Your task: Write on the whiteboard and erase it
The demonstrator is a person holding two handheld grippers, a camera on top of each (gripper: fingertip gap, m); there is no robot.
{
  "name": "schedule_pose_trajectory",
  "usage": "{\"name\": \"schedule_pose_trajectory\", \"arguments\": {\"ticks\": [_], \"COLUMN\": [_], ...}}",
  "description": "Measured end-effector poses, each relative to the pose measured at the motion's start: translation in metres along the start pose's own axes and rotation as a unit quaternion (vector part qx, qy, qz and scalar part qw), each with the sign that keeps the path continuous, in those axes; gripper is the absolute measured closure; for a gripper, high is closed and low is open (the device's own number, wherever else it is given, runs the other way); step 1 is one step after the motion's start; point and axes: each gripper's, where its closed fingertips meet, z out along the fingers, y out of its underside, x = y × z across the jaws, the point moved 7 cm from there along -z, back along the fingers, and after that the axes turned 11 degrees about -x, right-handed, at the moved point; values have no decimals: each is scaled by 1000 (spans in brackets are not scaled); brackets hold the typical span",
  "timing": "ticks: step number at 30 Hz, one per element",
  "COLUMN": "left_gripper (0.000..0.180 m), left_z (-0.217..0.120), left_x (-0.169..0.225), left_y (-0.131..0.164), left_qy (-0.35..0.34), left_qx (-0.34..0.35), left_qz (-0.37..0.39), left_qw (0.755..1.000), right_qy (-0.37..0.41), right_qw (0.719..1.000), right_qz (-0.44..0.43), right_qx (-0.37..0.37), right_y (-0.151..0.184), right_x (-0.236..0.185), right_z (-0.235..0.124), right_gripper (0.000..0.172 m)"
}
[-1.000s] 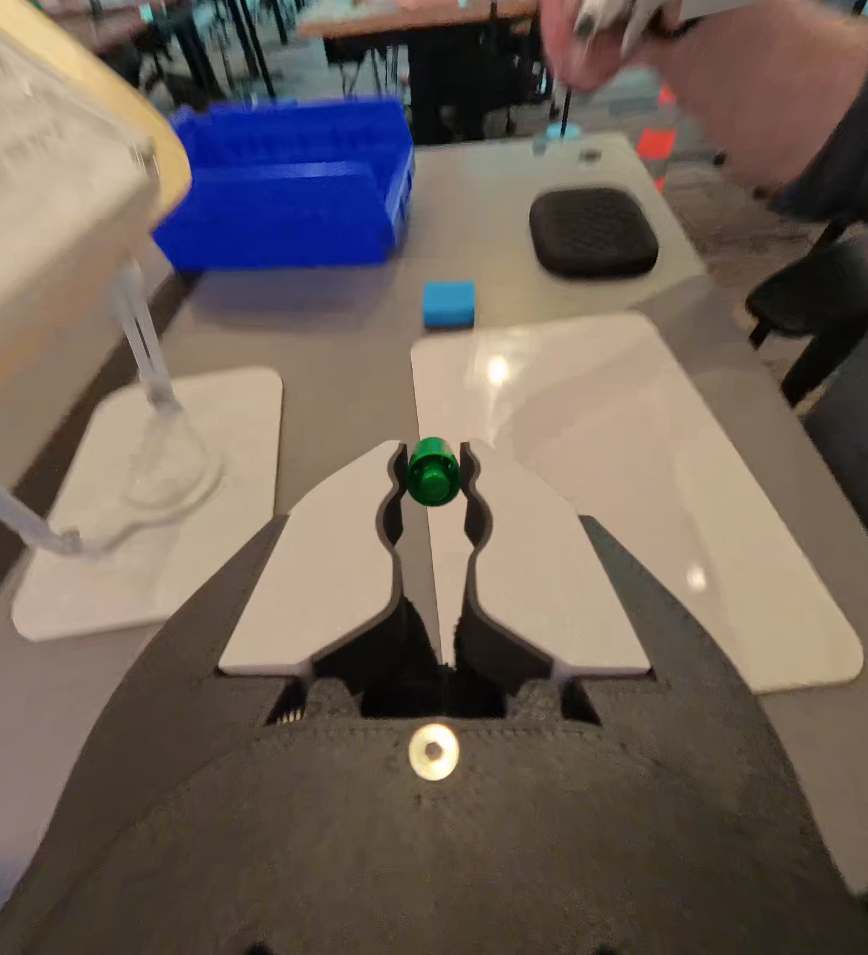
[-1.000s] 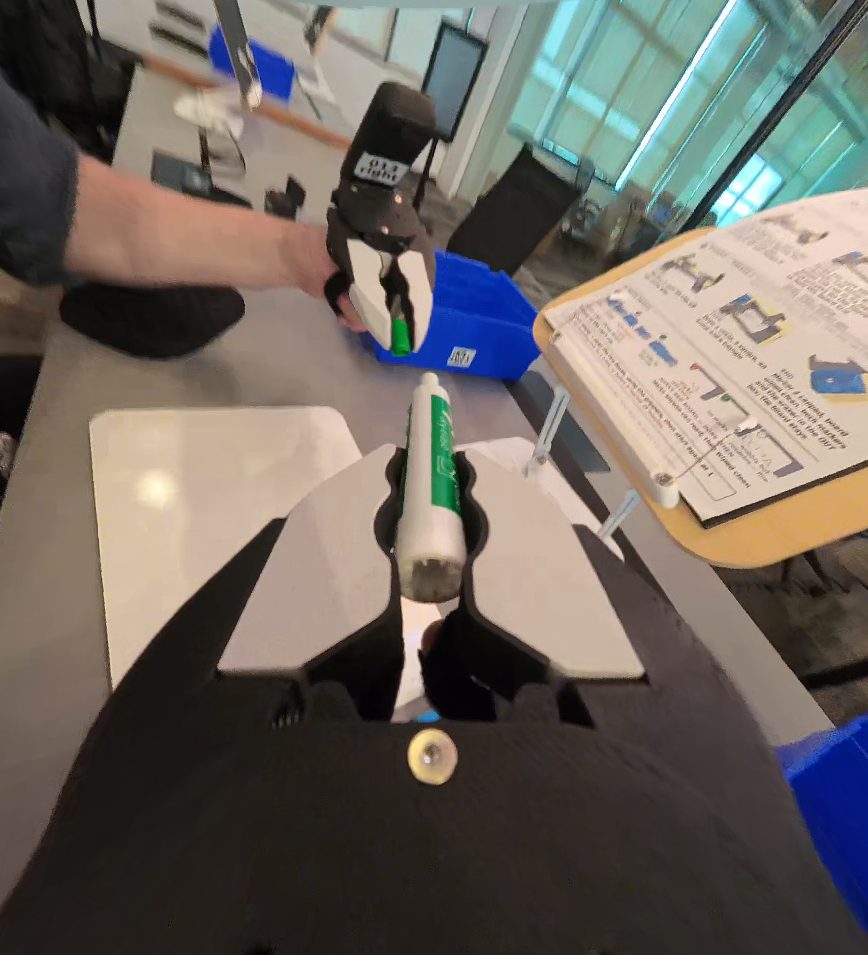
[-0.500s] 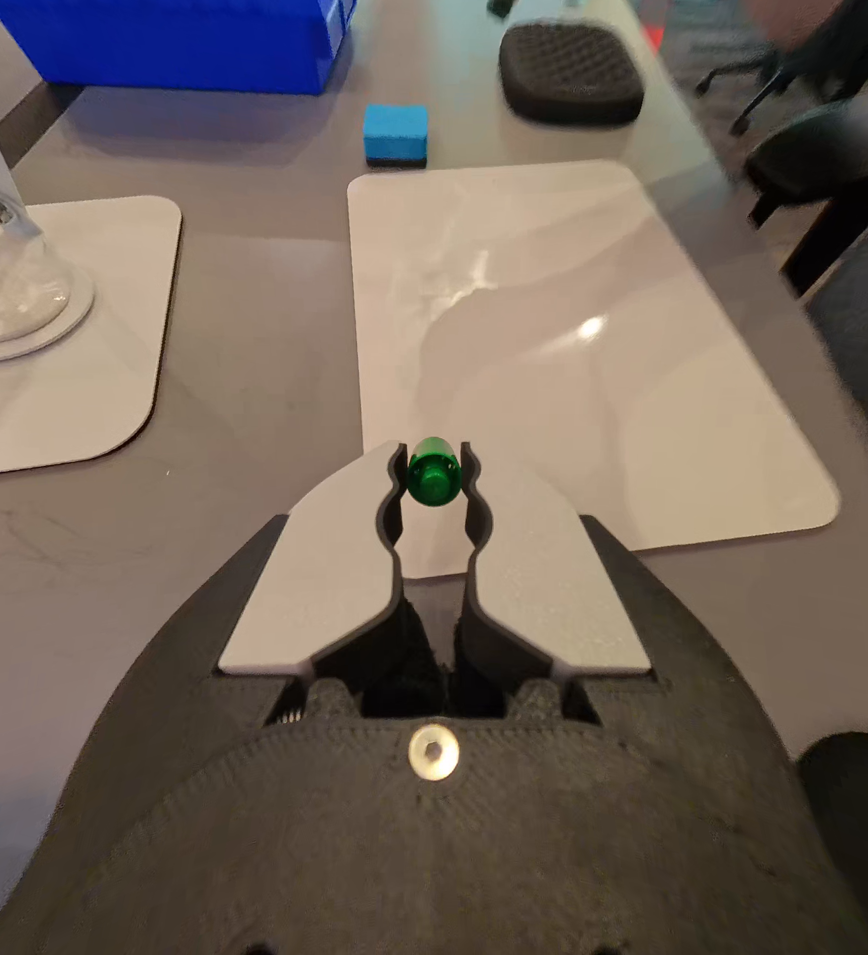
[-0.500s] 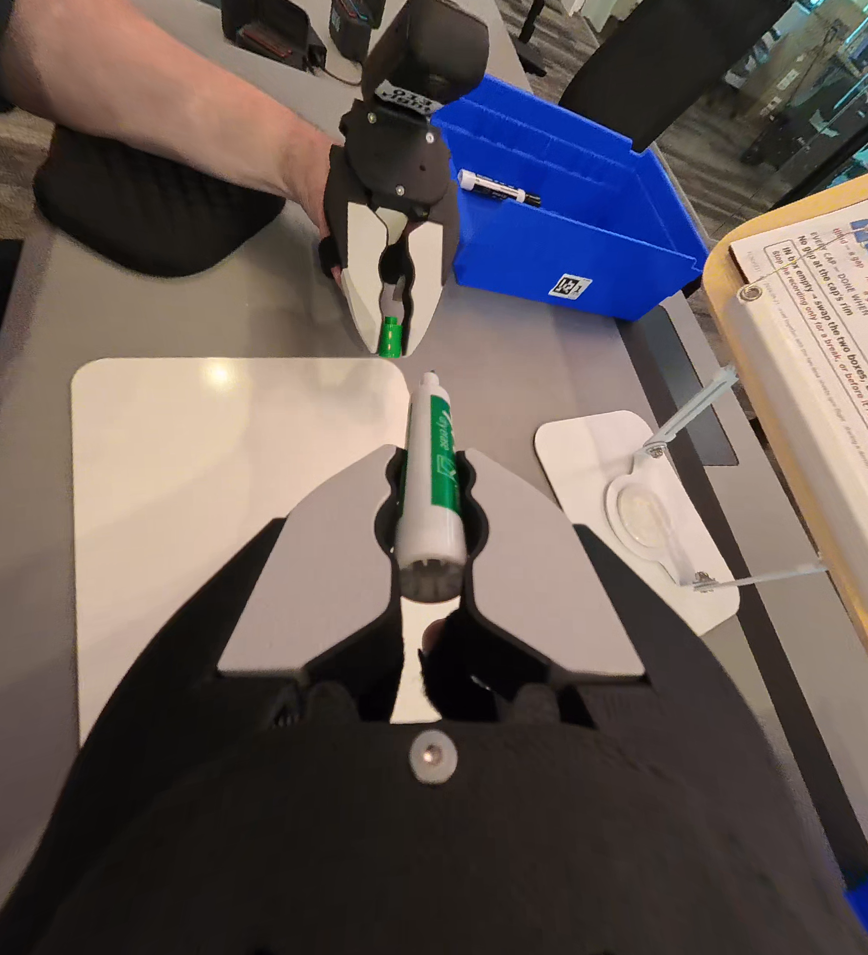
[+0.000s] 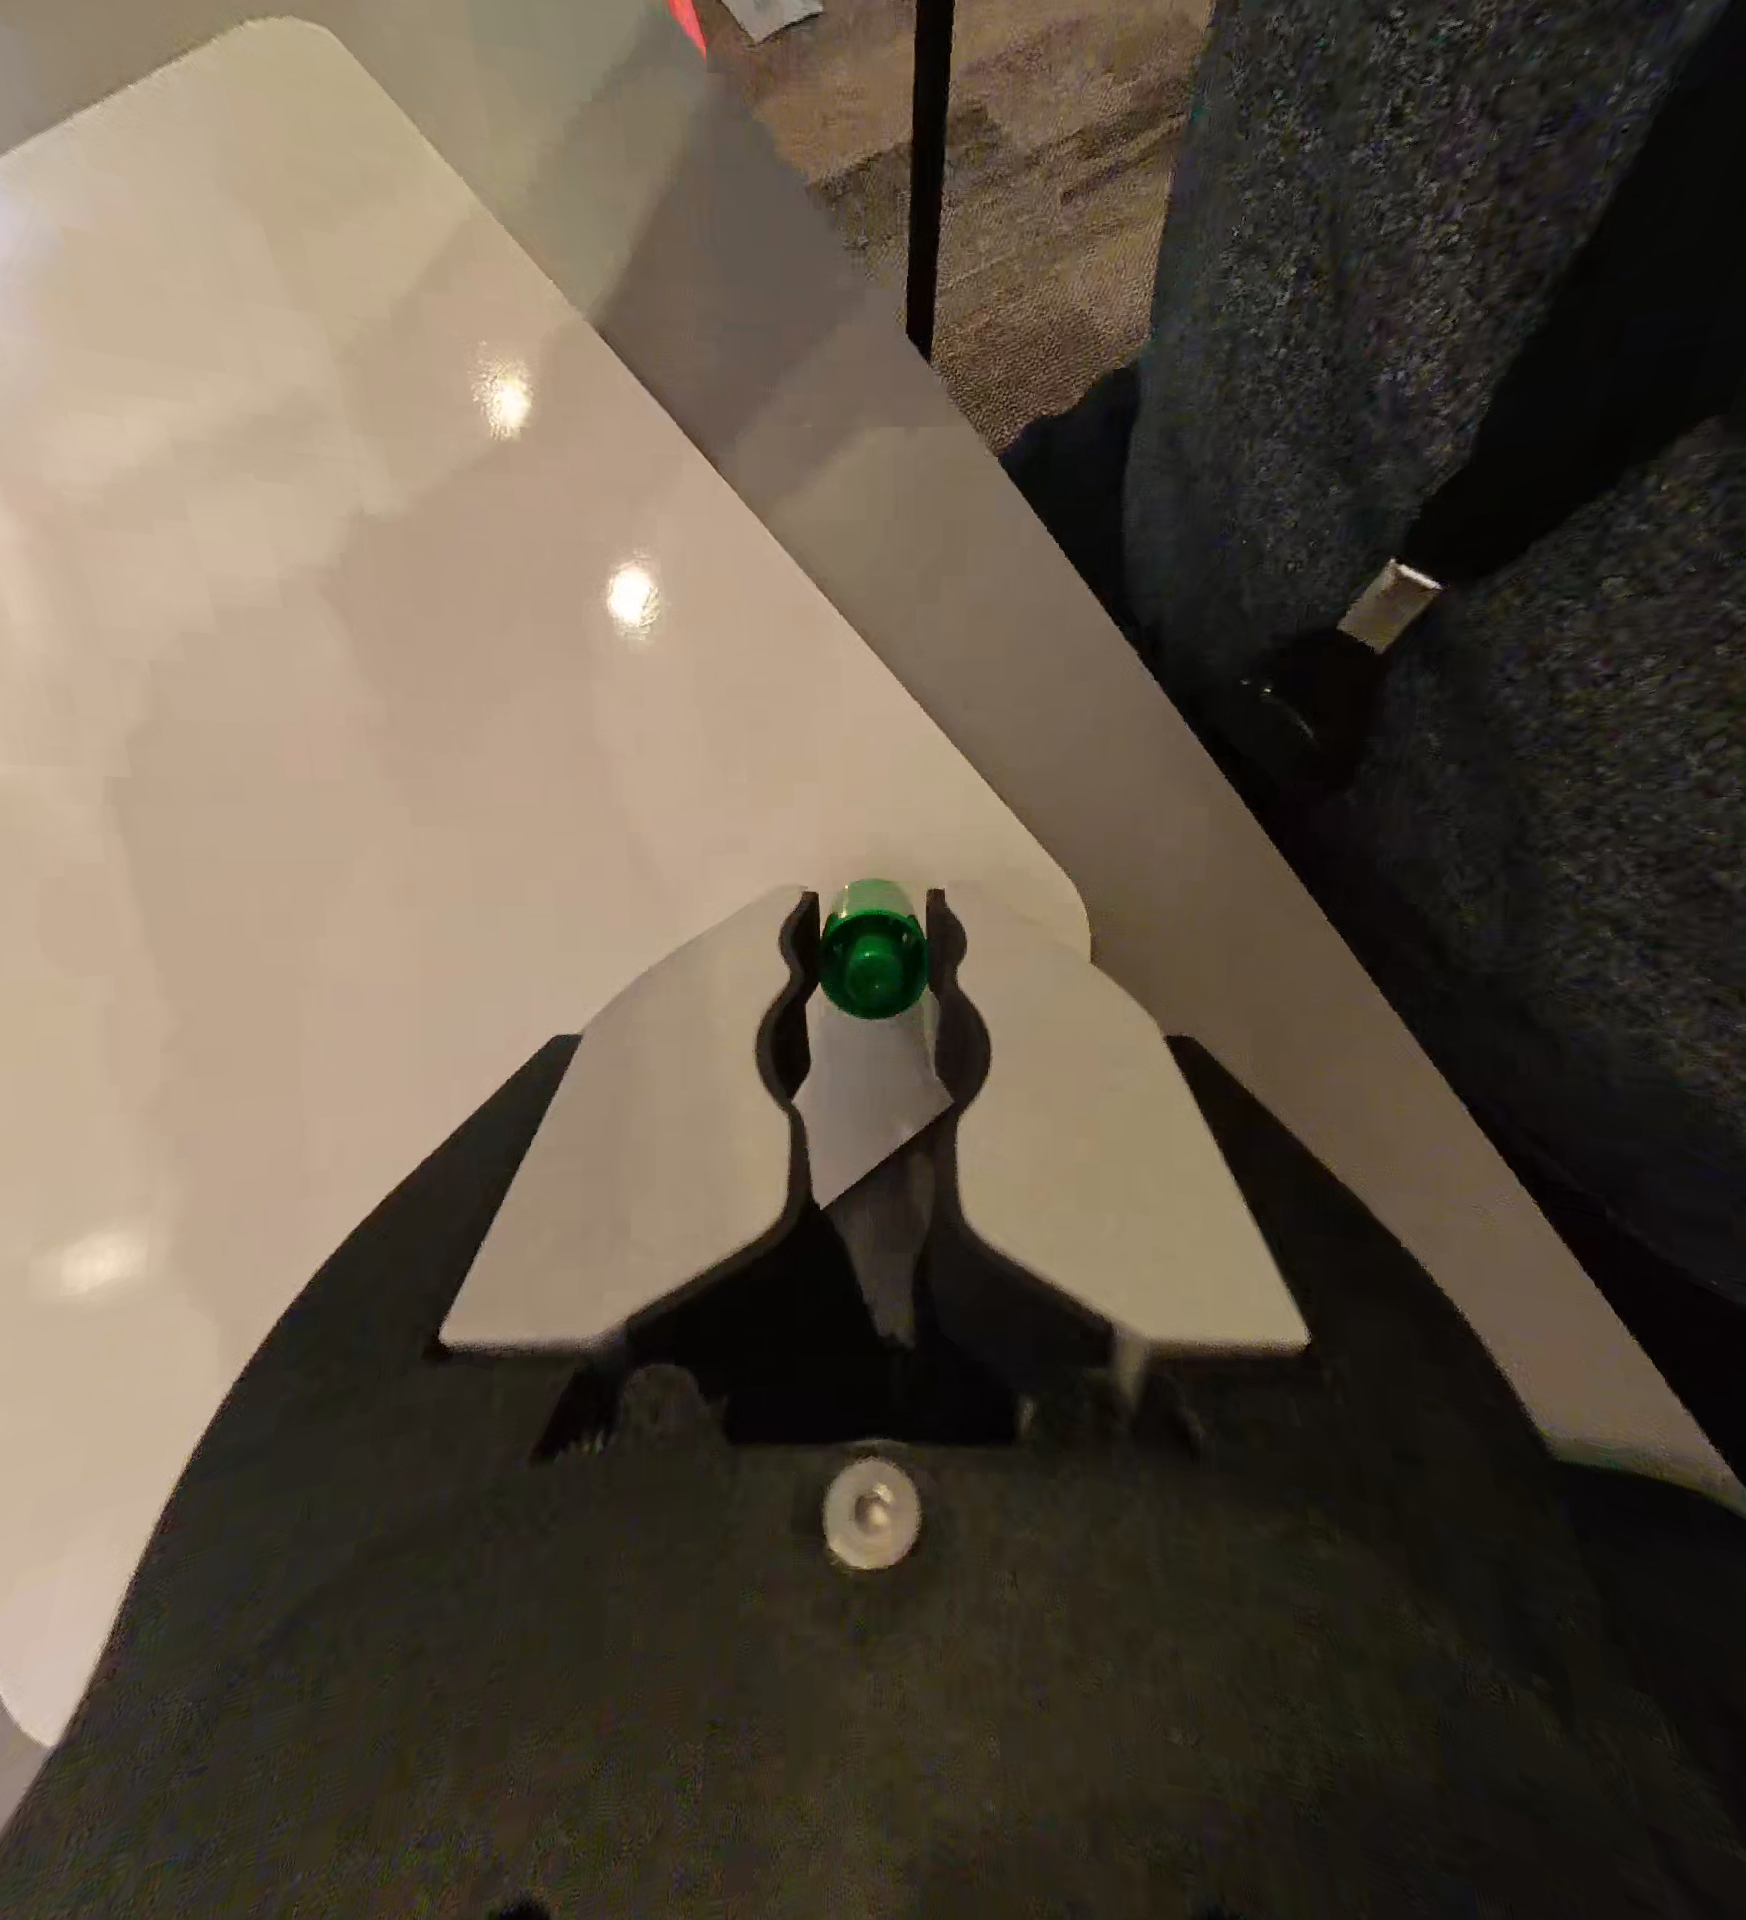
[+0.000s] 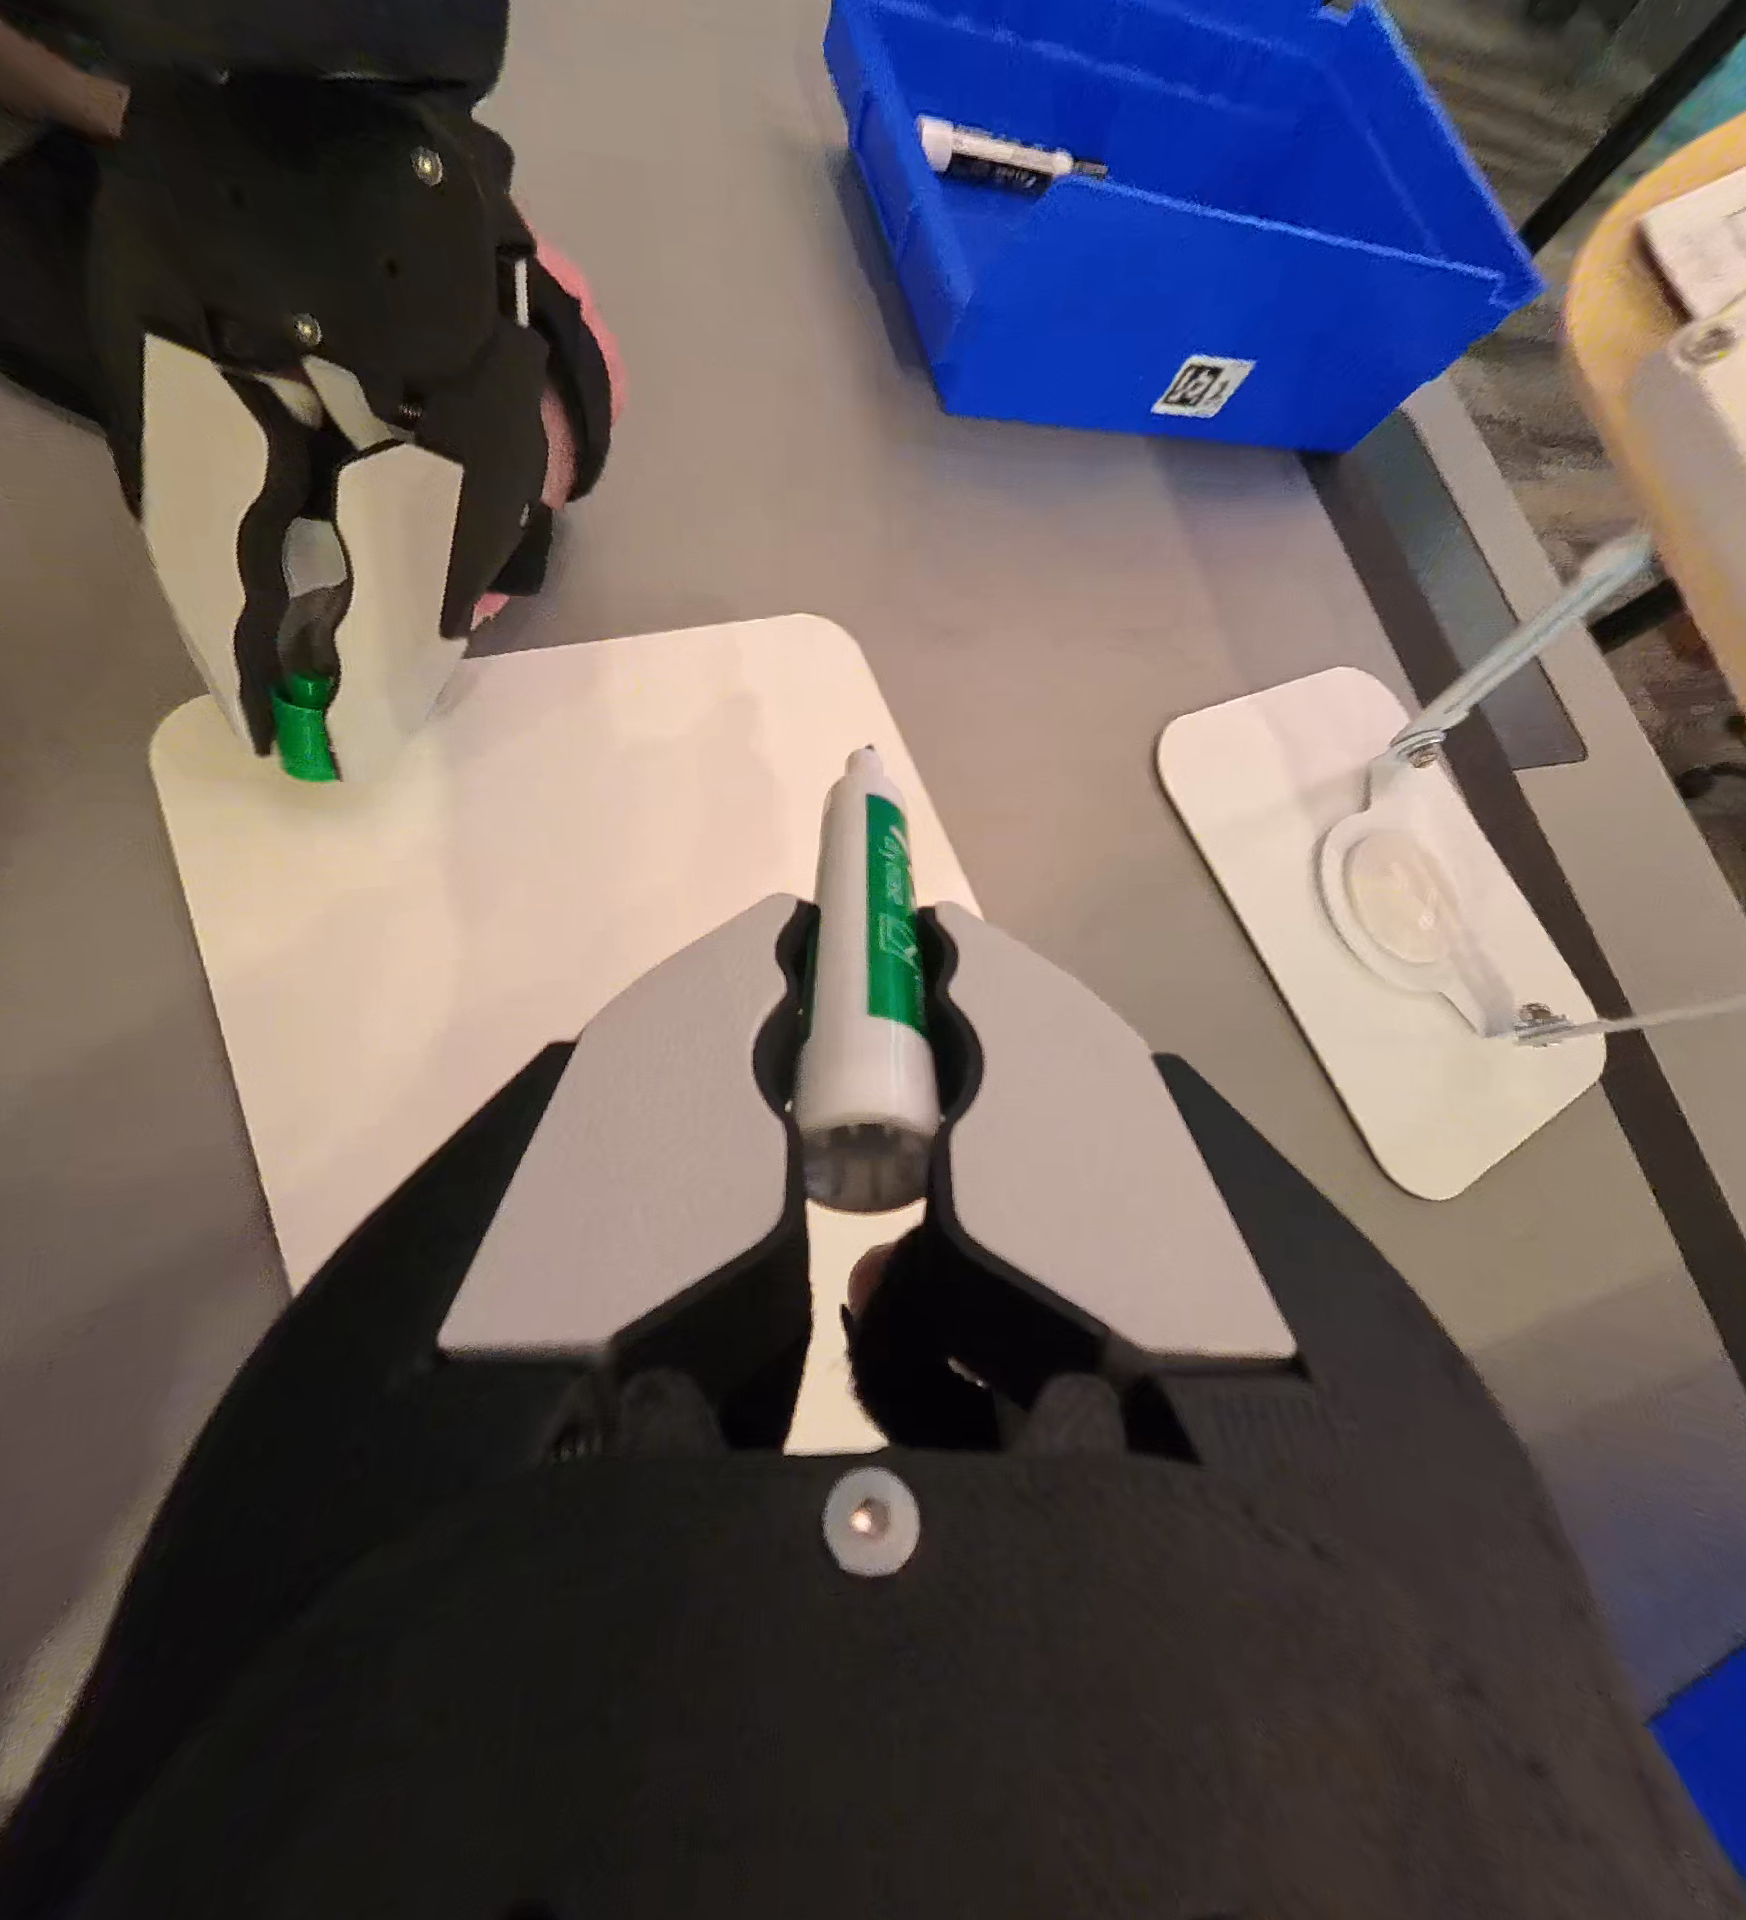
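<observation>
**Uncapped green marker poised over a blank whiteboard**

A grey surface [image 6: 1056, 582] is filling the right wrist view. A blank, glossy whiteboard [image 6: 557, 883] is lying flat at the centre of that frame. A blue bin [image 6: 1212, 301] is sitting in the upper right with a spare black-and-white marker [image 6: 1009, 156] inside it. A small white base plate [image 6: 1264, 810] carrying a clear stand is lying at the right edge.

The right tongs [image 6: 869, 914] are clamping narrowly around the white-and-green marker [image 6: 864, 966], pads pressing on both sides of its barrel. Its bare tip is pointing toward the board's far right corner, above the board or just touching it; which, I cannot tell.

The left tongs [image 6: 303, 727], in the upper left of the right wrist view, are pinching the green cap [image 5: 871, 956] at their very tips, almost closed. They are resting at the board's far left corner, seemingly steadying it.

Writing appears to be just starting, as no ink is showing. To do it well, the marker should probably be tilted down until the tip meets the board with light, even pressure, then drawn inward toward the middle, away from the edge. The left tongs should be pressing the corner down so the board is not sliding.
</observation>
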Motion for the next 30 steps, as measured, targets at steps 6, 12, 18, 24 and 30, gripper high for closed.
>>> {"name": "schedule_pose_trajectory", "arguments": {"ticks": [6, 12, 18, 24, 30], "left_gripper": [161, 161, 161, 161, 161], "left_z": [5, 9, 11, 11, 12], "left_x": [9, 12, 13, 13, 12], "left_y": [-1, -1, -3, -4, -4], "left_qy": [3, -19, -30, -31, -32], "left_qx": [-20, -32, -36, -37, -37], "left_qz": [25, 39, 39, 35, 33], "left_qw": [999, 999, 998, 998, 998], "right_qy": [-19, -39, -53, -63, -78], "right_qw": [998, 992, 984, 975, 970], "right_qz": [-12, -29, -45, -64, -76], "right_qx": [-61, -117, -161, -205, -218], "right_y": [-22, -43, -51, -54, -56], "right_x": [-11, -15, -18, -19, -17], "right_z": [37, 61, 76, 95, 106], "right_gripper": [152, 152, 152, 152, 152]}}
